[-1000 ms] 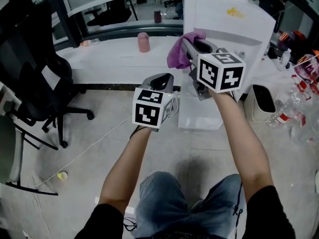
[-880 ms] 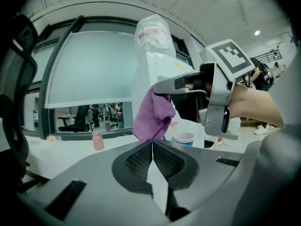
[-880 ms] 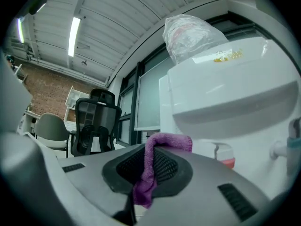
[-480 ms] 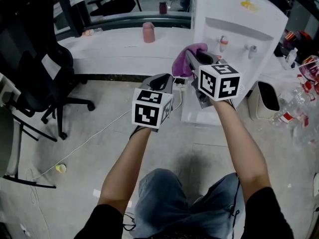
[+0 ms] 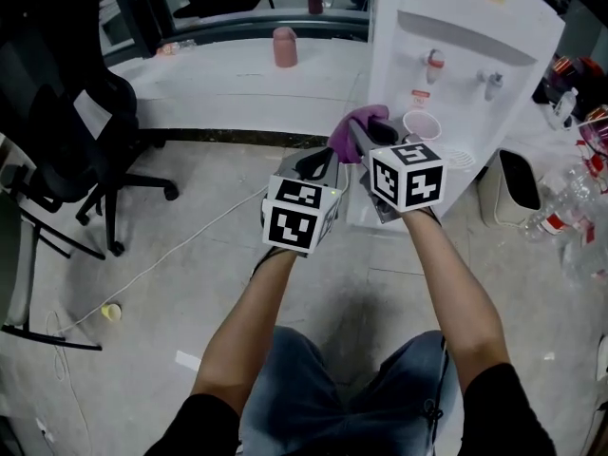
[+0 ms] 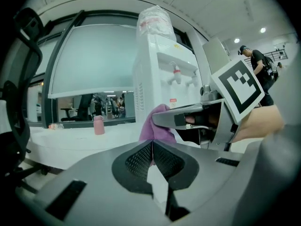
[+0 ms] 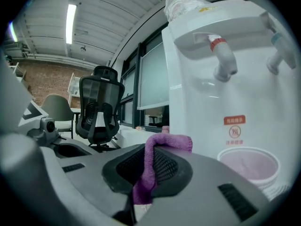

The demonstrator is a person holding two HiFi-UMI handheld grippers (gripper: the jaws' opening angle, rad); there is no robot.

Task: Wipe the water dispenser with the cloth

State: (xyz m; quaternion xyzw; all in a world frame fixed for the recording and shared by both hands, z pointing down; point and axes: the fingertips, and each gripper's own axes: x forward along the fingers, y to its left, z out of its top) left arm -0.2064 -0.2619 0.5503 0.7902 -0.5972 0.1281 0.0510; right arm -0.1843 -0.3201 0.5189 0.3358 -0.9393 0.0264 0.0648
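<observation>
left hand-held gripper [image 6: 152, 149]: jaws together, empty | right hand-held gripper [image 6: 160, 120]: pinching purple cloth [image 6: 151, 132] | water dispenser [image 6: 153, 74] behind

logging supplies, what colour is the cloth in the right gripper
Purple. The cloth shows best in the right gripper view.

Purple cloth [image 5: 344, 137] hangs bunched, pinched in the right gripper's [image 7: 146, 169] jaws, near the front of the white, upright water dispenser [image 5: 456, 60], below its taps

Head view: taken from above, steeply downward. Water dispenser [image 5: 475, 55], far right there, is shared by all three views; it is framed close by the right gripper view, farther off by the left.
</observation>
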